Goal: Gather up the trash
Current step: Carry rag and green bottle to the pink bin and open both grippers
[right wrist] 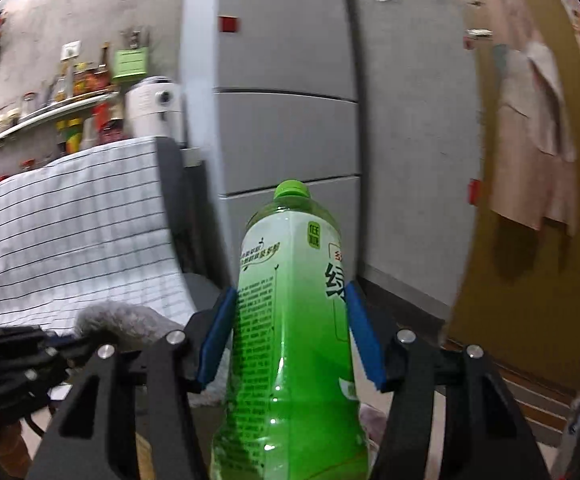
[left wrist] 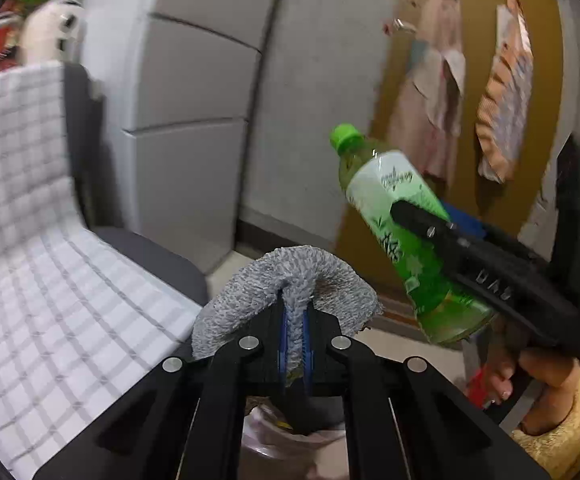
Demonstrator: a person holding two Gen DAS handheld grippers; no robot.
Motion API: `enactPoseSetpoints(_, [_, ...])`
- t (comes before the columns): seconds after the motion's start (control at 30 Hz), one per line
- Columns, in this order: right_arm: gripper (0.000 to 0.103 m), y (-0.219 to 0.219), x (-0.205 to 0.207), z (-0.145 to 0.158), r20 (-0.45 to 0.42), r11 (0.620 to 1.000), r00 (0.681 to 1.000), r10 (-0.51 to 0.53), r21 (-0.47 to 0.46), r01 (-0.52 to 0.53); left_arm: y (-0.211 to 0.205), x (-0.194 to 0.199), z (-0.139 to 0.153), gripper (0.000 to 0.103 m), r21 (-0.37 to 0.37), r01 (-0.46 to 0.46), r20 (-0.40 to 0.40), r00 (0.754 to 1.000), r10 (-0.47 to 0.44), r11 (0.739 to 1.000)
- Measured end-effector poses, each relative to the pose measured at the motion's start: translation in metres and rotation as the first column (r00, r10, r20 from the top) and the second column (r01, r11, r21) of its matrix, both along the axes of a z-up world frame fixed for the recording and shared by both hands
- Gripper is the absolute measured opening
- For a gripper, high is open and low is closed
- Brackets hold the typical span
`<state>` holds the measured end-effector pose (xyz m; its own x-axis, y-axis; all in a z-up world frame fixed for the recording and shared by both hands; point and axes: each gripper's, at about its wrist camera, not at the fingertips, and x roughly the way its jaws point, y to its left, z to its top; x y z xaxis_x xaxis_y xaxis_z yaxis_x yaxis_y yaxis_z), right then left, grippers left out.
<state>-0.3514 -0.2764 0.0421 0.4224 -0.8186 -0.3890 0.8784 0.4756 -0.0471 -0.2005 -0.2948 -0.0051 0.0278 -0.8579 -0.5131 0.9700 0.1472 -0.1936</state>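
Left gripper (left wrist: 294, 344) clenched on cloth (left wrist: 290, 284); right gripper (right wrist: 290, 332) grasping bottle (right wrist: 290, 320). Step: carrying trash. Next: lower both into lined bin (left wrist: 290, 440) below.

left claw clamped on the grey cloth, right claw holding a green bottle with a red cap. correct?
Not quite: the cap is green, not red, as the right wrist view shows. The rest holds: the left claw is clamped on the grey cloth, and the right claw holds the green bottle.
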Motion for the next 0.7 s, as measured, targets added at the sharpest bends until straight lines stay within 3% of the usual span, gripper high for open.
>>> enactPoseSetpoints(0.13, [0.055, -0.007, -0.029, -0.012, -0.008, 0.997, 0.997, -0.076, 0.02, 0.077, -0.034, -0.013, -0.031, 0.006, 0.067, 0.067, -0.055, 0.996, -0.063, 0.996])
enactPoseSetpoints(0.3, [0.056, -0.018, -0.051, -0.028, 0.003, 0.99, 0.992, -0.127, 0.068, 0.126, -0.074, -0.033, -0.062, 0.006, 0.141, 0.13, -0.049, 0.991, -0.124, 0.982])
enactPoseSetpoints(0.4, [0.056, -0.021, -0.062, -0.034, -0.002, 0.986, 0.989, -0.151, 0.069, 0.151, -0.085, -0.038, -0.069, 0.012, 0.154, 0.131, -0.047, 0.991, -0.125, 0.979])
enactPoseSetpoints(0.47, [0.056, -0.023, -0.069, -0.039, -0.008, 0.984, 0.986, -0.167, 0.064, 0.167, -0.09, -0.036, -0.071, 0.027, 0.16, 0.121, -0.037, 0.992, -0.117, 0.98])
enactPoseSetpoints(0.5, [0.056, -0.025, -0.072, -0.041, -0.008, 0.983, 0.985, -0.17, 0.066, 0.171, -0.093, -0.035, -0.073, 0.042, 0.162, 0.111, -0.036, 0.994, -0.106, 0.981])
enactPoseSetpoints(0.53, [0.056, -0.027, -0.075, -0.044, -0.006, 0.982, 0.984, -0.176, 0.074, 0.176, -0.094, -0.034, -0.073, 0.049, 0.158, 0.108, -0.043, 0.994, -0.103, 0.982])
enactPoseSetpoints(0.7, [0.056, -0.036, -0.079, -0.056, -0.009, 0.977, 0.983, -0.185, 0.109, 0.185, -0.096, -0.021, -0.071, 0.05, 0.163, 0.075, -0.055, 0.996, -0.067, 0.984])
